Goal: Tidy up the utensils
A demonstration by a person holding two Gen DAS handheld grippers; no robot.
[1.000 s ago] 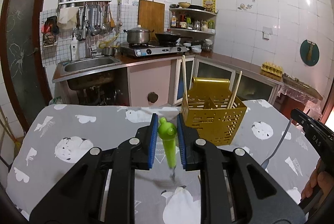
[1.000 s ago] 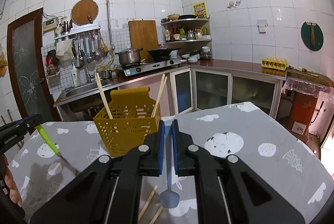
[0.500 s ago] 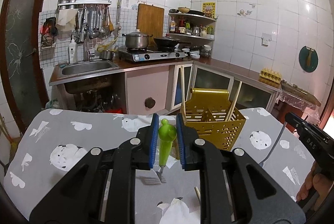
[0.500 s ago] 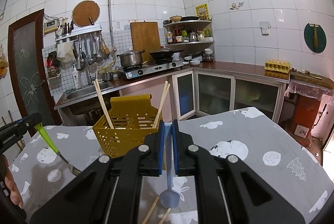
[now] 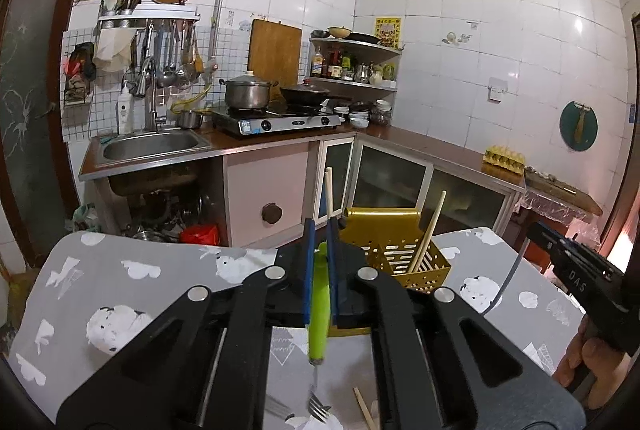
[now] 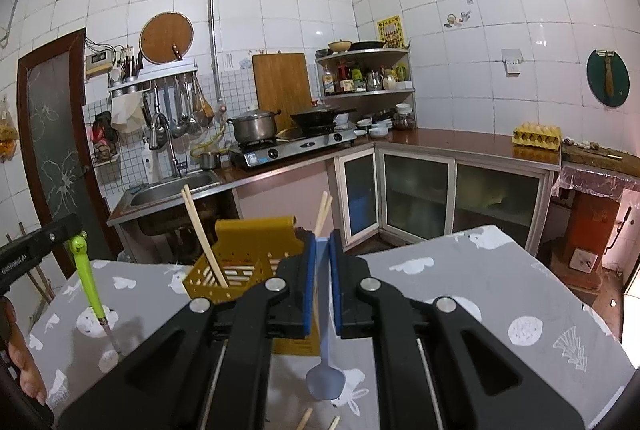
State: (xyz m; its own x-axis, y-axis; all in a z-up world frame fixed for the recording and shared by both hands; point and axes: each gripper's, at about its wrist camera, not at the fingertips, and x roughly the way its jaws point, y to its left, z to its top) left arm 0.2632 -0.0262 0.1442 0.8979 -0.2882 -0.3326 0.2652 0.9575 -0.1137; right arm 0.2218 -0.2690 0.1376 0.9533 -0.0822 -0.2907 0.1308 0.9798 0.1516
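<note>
My left gripper [image 5: 319, 234] holds a green-handled fork [image 5: 319, 314] that hangs tines down above the table; its jaws are closing, with the blue pads pressed on the handle. My right gripper [image 6: 322, 242] is shut on a pale blue spoon [image 6: 325, 378], bowl down, clear of the cloth. A yellow slotted utensil basket [image 5: 400, 258] stands just beyond both grippers, with chopsticks [image 5: 430, 230] leaning in it. In the right wrist view the left gripper [image 6: 76, 226] and fork [image 6: 89, 278] are at the far left, beside the basket [image 6: 244, 250].
The table wears a grey cloth [image 5: 120, 270] with white prints. Loose chopsticks [image 6: 304, 420] lie on it under the grippers. Behind the table runs a kitchen counter with a sink [image 5: 152, 145] and a stove [image 5: 280, 121]. A hand [image 5: 584, 362] grips the right tool.
Both grippers have risen, carrying the fork and spoon higher above the cloth. The left pads have drawn closer on the green handle, and the fork now hangs straighter.
</note>
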